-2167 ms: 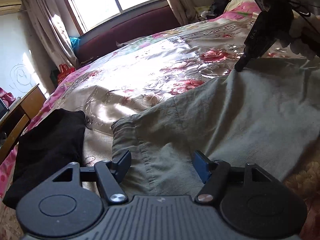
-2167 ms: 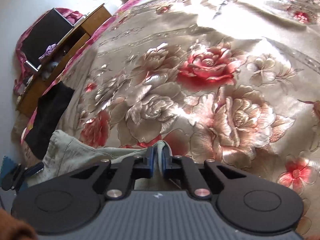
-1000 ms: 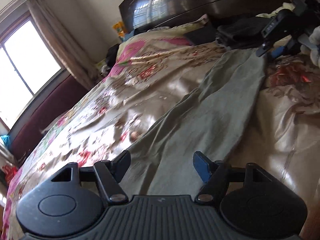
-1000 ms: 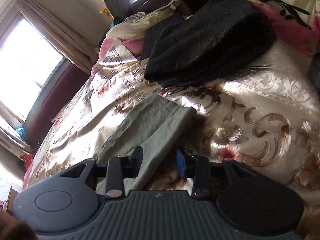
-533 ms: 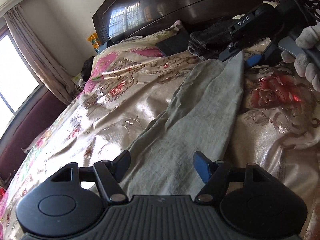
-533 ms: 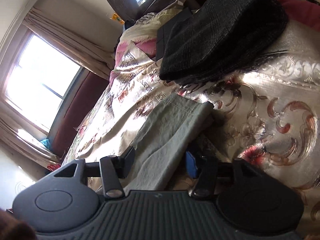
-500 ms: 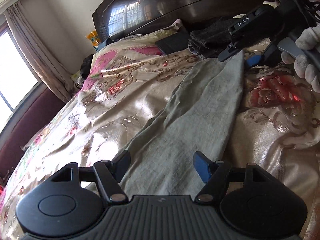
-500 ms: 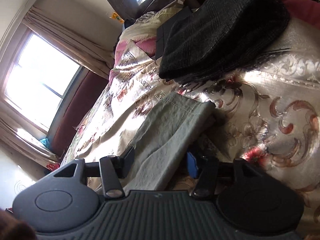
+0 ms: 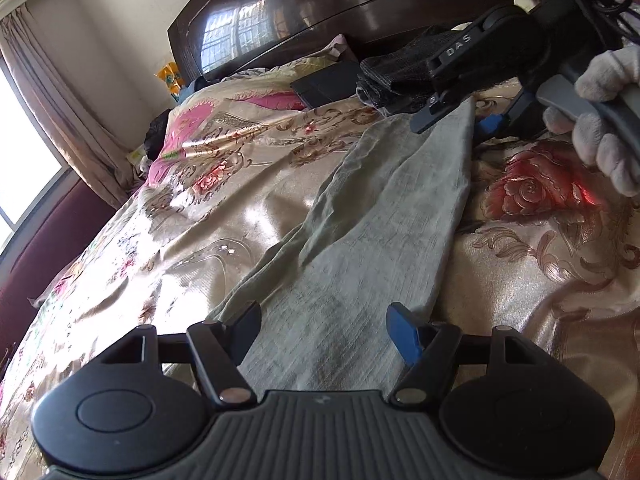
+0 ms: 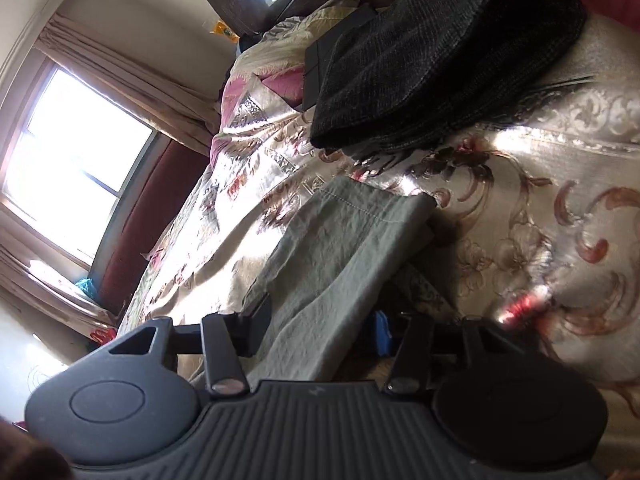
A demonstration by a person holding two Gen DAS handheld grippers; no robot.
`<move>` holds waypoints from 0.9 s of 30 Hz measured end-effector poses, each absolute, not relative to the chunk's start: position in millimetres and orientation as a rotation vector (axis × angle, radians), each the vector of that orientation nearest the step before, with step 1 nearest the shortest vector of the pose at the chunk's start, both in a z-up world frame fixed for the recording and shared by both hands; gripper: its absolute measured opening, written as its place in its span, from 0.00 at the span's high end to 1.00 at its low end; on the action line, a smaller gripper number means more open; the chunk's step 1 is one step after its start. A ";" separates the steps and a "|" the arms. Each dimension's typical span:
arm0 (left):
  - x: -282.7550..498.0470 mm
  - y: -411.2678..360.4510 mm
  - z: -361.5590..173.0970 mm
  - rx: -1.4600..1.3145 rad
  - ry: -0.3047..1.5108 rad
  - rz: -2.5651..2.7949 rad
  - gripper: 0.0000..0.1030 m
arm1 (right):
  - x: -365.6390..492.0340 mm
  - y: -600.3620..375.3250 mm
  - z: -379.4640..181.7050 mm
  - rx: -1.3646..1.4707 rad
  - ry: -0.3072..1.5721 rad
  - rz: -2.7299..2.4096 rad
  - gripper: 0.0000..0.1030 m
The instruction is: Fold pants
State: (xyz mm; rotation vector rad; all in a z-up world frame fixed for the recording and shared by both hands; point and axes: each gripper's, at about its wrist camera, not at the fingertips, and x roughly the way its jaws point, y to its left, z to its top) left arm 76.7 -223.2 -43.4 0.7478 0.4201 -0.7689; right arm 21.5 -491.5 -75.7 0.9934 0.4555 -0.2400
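The grey-green pants [image 9: 372, 232] lie stretched along the floral bedspread [image 9: 192, 248], legs running away toward the headboard. My left gripper [image 9: 326, 330] is open, its fingers straddling the near part of the pants. My right gripper [image 10: 320, 322] is open around the leg near its hem [image 10: 372, 204], one finger over the cloth, the other under its edge. In the left wrist view the right gripper [image 9: 456, 116] sits at the far hem, held by a gloved hand [image 9: 600, 120].
A dark folded garment [image 10: 444, 52] and a black box [image 9: 324, 86] lie near the dark wooden headboard [image 9: 340, 4]. A window [image 10: 68, 164] with curtains is on the left. Pink bedding [image 9: 260, 102] lies by the pillows.
Both grippers swung from the waistband end toward the leg end. My right gripper, shut 2.2 s ago, opened and slid around the leg hem. My left gripper stayed open over the pants.
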 end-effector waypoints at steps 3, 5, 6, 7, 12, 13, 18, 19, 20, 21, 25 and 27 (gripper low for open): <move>76.9 -225.4 -44.0 0.756 0.420 -0.767 0.19 | 34.6 -495.4 -81.1 1.043 0.398 -0.235 0.50; 77.4 -225.3 -44.3 0.750 0.427 -0.777 0.19 | 38.7 -499.2 -83.1 1.101 0.367 -0.222 0.50; 77.1 -225.9 -45.7 0.758 0.425 -0.774 0.19 | 36.2 -501.7 -82.3 1.129 0.337 -0.211 0.49; 77.1 -226.4 -46.7 0.763 0.421 -0.770 0.19 | 31.5 -504.2 -81.3 1.147 0.298 -0.203 0.49; 78.6 -227.3 -47.6 0.748 0.420 -0.777 0.19 | -1.6 -521.7 -79.3 1.153 0.200 -0.284 0.49; 79.2 -227.7 -48.0 0.746 0.420 -0.778 0.19 | -3.1 -525.4 -82.1 1.170 0.207 -0.271 0.53; 81.3 -229.9 -51.9 0.760 0.423 -0.781 0.19 | -10.5 -517.0 -78.0 1.131 0.301 -0.217 0.48; 81.3 -230.0 -52.2 0.759 0.423 -0.784 0.19 | -11.5 -513.4 -78.0 1.131 0.306 -0.203 0.45; 81.7 -230.9 -53.0 0.758 0.425 -0.786 0.19 | -7.9 -509.0 -77.5 1.115 0.320 -0.201 0.45; 82.1 -232.2 -53.9 0.757 0.427 -0.787 0.19 | -1.2 -504.6 -76.4 1.081 0.342 -0.204 0.43; 81.5 -237.9 -53.8 0.755 0.429 -0.784 0.19 | 31.7 -496.2 -80.0 1.063 0.369 -0.153 0.43; 80.2 -239.3 -52.6 0.752 0.425 -0.791 0.19 | 48.3 -499.7 -85.4 1.099 0.373 -0.119 0.45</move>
